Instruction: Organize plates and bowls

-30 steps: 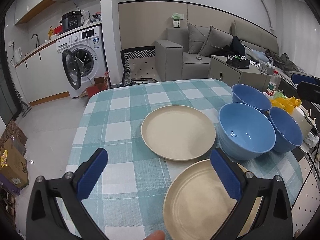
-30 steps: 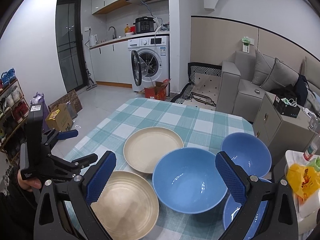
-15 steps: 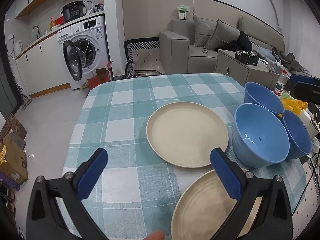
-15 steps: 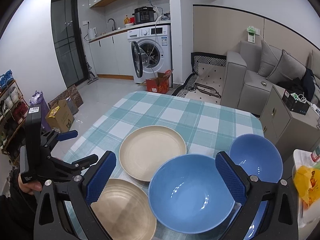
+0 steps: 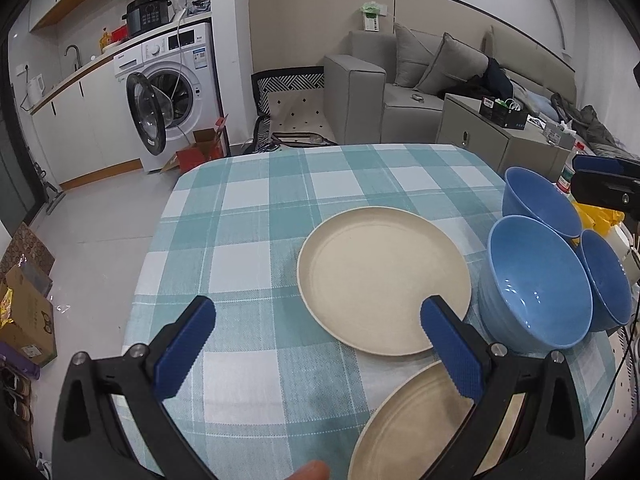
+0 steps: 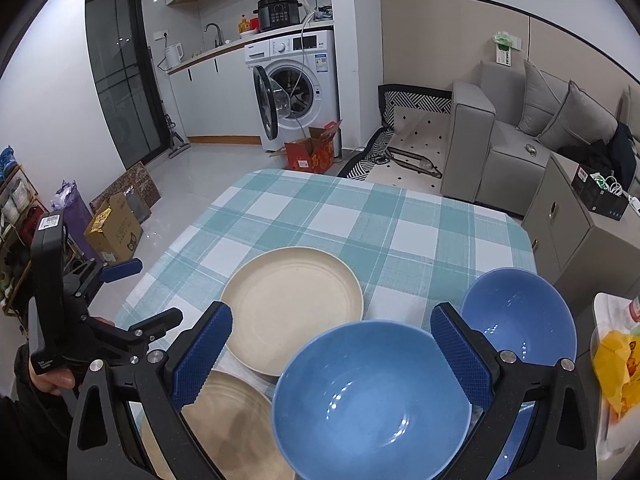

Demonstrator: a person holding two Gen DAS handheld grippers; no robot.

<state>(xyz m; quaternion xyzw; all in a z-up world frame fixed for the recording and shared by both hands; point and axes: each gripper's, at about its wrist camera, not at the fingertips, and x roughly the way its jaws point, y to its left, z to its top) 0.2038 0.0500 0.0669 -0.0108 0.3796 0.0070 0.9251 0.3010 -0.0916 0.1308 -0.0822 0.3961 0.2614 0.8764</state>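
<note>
Right gripper (image 6: 330,354) jaws wide apart, empty, hovering over the near blue bowl (image 6: 372,396), which sits directly ahead and below (right hand nearer). Left gripper (image 5: 318,354) also spread wide, holding nothing; near beige plate (image 5: 416,428) lies below its right finger.

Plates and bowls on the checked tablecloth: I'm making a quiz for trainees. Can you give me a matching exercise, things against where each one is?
Things:
1. round cream plate
2. round tan plate
3. largest blue bowl
4. left gripper

Places or states:
A. between the right gripper's open fingers in its view
B. middle of the tablecloth
C. open, holding nothing
D. nearest table edge, under the left gripper's right finger

Pairs: 1-B, 2-D, 3-A, 4-C
</note>
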